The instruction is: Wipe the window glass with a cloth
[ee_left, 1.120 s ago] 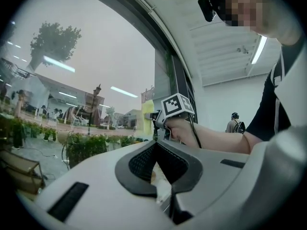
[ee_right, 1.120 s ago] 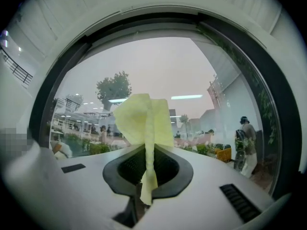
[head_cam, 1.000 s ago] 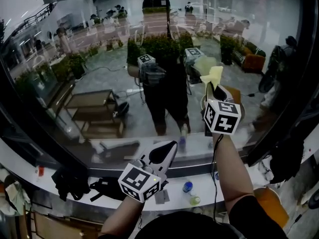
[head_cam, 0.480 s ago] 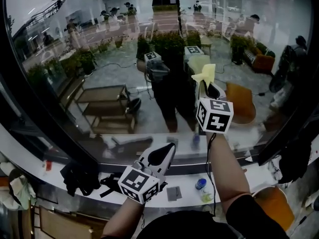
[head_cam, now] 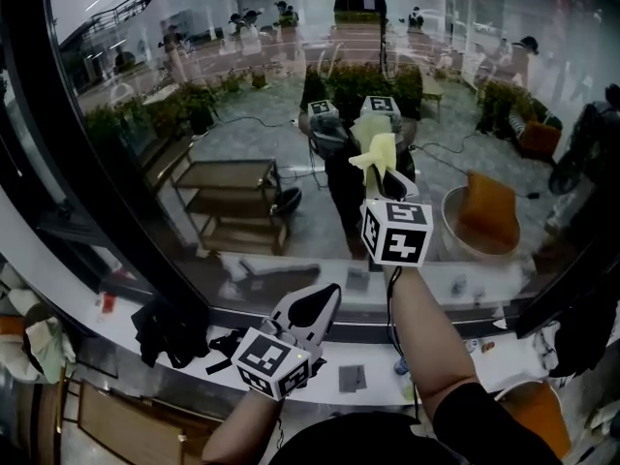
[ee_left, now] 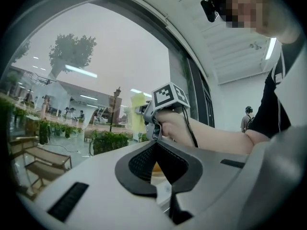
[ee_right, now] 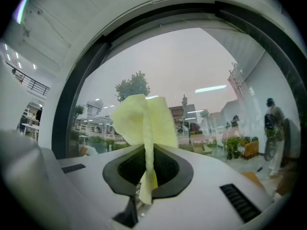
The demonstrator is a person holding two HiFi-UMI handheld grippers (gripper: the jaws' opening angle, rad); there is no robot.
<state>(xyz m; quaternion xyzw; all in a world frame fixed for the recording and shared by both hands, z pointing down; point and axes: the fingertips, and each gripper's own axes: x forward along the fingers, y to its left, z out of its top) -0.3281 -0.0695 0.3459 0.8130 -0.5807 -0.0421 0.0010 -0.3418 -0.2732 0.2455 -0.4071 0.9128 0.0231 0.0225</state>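
Indoors, facing large window glass [head_cam: 194, 114] bounded by dark frame [head_cam: 92, 177] at left and along the bottom, white sill [head_cam: 360, 349] below carrying clutter. Right gripper [head_cam: 387, 180] raised at arm's reach, clenched on yellow cloth [head_cam: 376, 151]. Confirmed in right gripper view: cloth [ee_right: 144, 121] pinched between closed jaws, loose upper fold fanned out ahead of the tips. Cloth close to the pane or touching it; contact not determinable. Judged held this way to put fabric, not hard jaw, against the glass.

Left gripper [head_cam: 317, 305] low above the sill, jaws together with nothing between them, well apart from the cloth. Judged parked clear of the wiping arm.

Wiping judged under way or about to start, mid-pane. Open glass available to either side and above. Frame near at the lower edge, well off at left. Clutter beneath the forearm noted as a snag risk on low strokes.
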